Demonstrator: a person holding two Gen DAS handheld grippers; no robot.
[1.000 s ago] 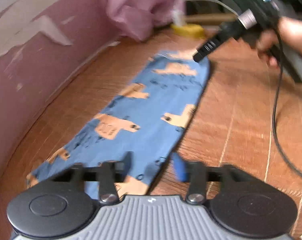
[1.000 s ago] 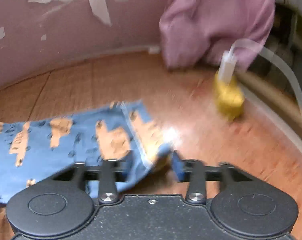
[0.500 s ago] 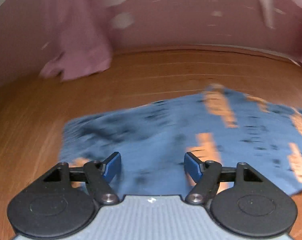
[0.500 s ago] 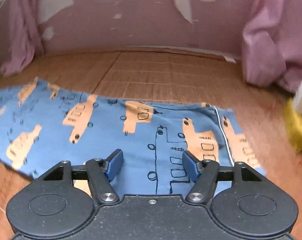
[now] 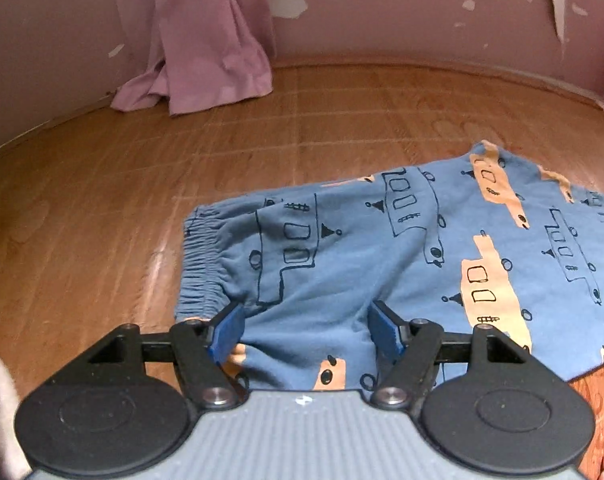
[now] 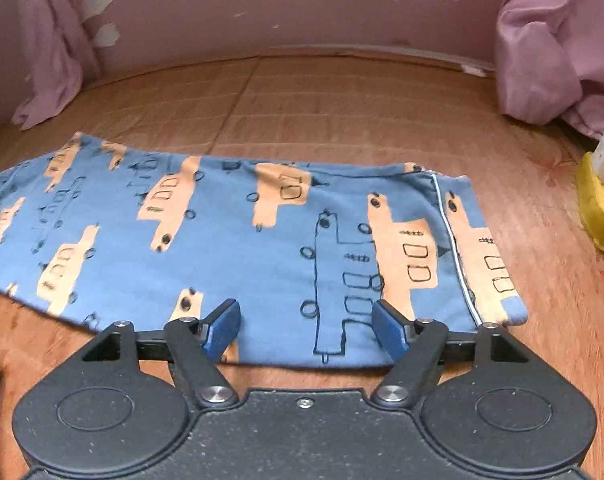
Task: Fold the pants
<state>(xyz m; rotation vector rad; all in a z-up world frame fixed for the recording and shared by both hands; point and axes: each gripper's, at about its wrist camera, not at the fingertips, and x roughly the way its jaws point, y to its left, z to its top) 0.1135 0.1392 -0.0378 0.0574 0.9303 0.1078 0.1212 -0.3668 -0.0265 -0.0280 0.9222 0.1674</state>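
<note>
Claws: two, left claw (image 5: 306, 330), right claw (image 6: 306, 330), both spread; one pants (image 6: 237, 240).

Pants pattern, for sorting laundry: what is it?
Blue pants with orange and outlined vehicle prints; the right wrist view shows it best.

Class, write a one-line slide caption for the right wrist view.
Open right gripper above blue printed pants lying flat on the wooden floor.
</note>
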